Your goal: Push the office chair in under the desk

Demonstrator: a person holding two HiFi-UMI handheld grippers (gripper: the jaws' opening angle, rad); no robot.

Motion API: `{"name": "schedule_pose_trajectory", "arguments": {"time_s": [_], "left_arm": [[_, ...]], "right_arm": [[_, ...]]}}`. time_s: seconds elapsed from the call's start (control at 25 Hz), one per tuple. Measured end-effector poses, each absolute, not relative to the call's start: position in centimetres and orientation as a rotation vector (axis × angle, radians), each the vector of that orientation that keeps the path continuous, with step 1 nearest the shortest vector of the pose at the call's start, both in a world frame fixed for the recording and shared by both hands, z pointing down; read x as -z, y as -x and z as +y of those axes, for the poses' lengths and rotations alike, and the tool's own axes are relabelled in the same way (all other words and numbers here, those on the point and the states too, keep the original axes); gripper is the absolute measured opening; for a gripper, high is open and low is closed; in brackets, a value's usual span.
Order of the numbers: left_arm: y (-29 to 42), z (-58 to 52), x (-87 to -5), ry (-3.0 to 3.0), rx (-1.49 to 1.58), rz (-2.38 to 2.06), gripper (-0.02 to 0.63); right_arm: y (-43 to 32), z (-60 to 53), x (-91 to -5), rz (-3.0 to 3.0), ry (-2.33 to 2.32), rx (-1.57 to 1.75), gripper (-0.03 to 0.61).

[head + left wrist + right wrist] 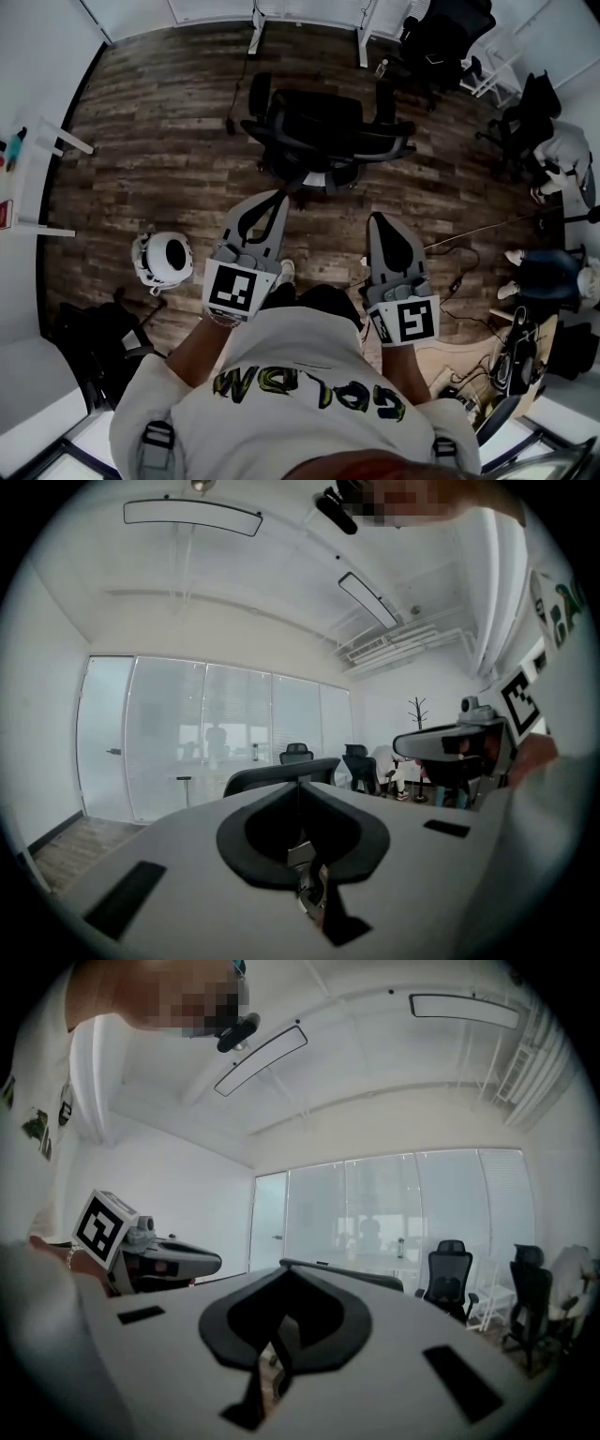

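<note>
While left gripper (276, 195), right gripper (378, 218) sit closed | office chair (323, 131) apart | floor (324, 232) between

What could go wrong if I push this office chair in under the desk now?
Both the left gripper and right gripper are shut and off the office chair; narrow tips could slip off it. The armrests may catch the white desk legs. A bottle-like object by one leg could get knocked.
</note>
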State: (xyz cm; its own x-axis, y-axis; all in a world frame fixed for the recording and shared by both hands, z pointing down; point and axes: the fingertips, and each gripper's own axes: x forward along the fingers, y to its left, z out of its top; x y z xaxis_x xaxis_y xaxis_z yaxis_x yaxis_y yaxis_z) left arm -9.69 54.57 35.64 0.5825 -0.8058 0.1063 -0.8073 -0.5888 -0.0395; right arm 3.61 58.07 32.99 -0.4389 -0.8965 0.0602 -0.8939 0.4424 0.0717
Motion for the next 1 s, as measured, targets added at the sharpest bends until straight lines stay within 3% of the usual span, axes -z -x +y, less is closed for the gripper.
{"name": "schedule_pose_trajectory", "arguments": {"time_s": [0.52, 0.72, 1.0], "left_arm": [[7.8, 52.1, -36.3, -2.775, -0.233, -1.458, 0.017], [8.4, 50.5, -38.2, -2.785, -0.376, -1.445, 0.08], [10.5, 46.5, -44.4, -2.854, -0.757, -1.362, 0.162]], "right_arm": [[-7.0, 55.3, -33.4, -2.574, -1.56, 0.086, 0.012], [-8.3, 54.0, -34.8, -2.503, -1.496, 0.159, 0.017], [-12.5, 50.7, -39.4, -2.298, -1.362, 0.297, 0.093]]}}
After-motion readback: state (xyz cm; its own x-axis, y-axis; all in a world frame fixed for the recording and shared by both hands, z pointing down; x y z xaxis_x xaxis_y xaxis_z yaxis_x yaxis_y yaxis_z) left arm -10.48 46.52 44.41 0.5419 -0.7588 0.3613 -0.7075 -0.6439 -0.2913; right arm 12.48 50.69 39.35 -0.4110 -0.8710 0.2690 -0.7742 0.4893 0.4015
